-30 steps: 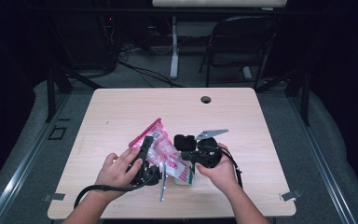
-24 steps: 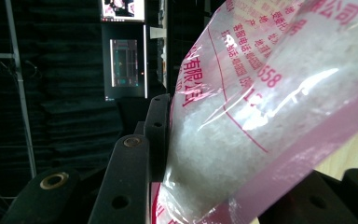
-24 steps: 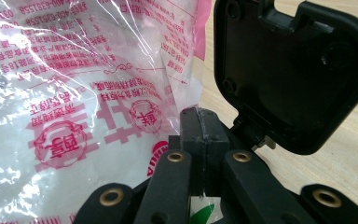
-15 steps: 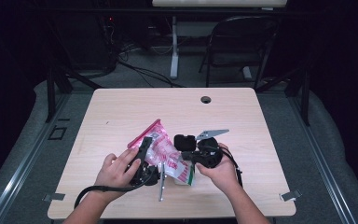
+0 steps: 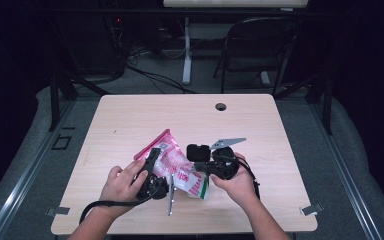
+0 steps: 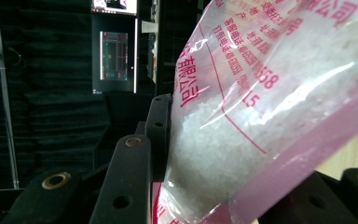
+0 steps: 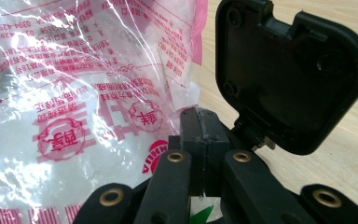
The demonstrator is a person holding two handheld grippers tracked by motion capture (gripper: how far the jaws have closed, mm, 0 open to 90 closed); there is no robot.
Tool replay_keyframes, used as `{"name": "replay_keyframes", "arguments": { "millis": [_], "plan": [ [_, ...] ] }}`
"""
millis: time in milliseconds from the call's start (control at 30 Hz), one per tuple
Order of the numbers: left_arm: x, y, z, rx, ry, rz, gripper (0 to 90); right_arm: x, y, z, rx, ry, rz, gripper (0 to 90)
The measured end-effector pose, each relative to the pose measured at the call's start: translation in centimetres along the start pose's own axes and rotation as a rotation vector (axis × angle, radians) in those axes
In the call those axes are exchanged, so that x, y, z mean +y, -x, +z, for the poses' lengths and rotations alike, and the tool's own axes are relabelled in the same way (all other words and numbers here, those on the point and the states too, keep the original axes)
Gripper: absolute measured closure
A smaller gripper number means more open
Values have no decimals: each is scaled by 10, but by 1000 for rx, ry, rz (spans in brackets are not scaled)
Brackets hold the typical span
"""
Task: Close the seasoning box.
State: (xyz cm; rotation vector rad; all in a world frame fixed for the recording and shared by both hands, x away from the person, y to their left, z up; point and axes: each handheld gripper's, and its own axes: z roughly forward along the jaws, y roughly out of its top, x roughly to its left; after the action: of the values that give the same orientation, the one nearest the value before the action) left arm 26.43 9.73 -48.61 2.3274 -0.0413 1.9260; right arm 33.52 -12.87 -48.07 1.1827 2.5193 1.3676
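Near middle of the wooden table [image 5: 130, 120]: a clear plastic bag [image 5: 177, 167] with pink edges and pink printing, lying slanted between both hands, its pink top corner pointing far and left, its bottom with a green-marked corner near and right. Inside the bag: white coarse grains, packed against the film in the left gripper view [image 6: 242, 140], thinner and spread behind crinkled film in the right gripper view [image 7: 74, 93]. Printed on the film: red characters, round seal-like emblems, rows of small numbers. Left gripper [image 5: 152, 167] held at the bag's left side, jaws partly apart and clamped on the filled part of the bag, one black jaw pressed flat against the film, the bulging grain-filled plastic wedged between. Right gripper [image 7: 204, 122] at the bag's right near corner, jaws drawn tight together, a thin fold of the film with a bit of green print pinched between the pads low in the right gripper view. Just right of those jaws, a black rounded plate of the other gripper, close above the bare tabletop. Grey three-cornered plate [image 5: 227, 142] sticking out far and right from the right gripper. Black cable [image 5: 105, 205] trailing from the left gripper toward the near edge. Round grommet hole [image 5: 221, 106] in the tabletop at the far side, well apart from the bag.
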Motion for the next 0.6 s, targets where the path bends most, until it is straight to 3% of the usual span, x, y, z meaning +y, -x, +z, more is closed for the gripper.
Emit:
{"name": "replay_keyframes", "arguments": {
  "millis": [600],
  "plan": [
    [-6, 8, 2, -30, -3, -63, 691, 2, -2, -4, -8, -3, -7, 900]
  ]
}}
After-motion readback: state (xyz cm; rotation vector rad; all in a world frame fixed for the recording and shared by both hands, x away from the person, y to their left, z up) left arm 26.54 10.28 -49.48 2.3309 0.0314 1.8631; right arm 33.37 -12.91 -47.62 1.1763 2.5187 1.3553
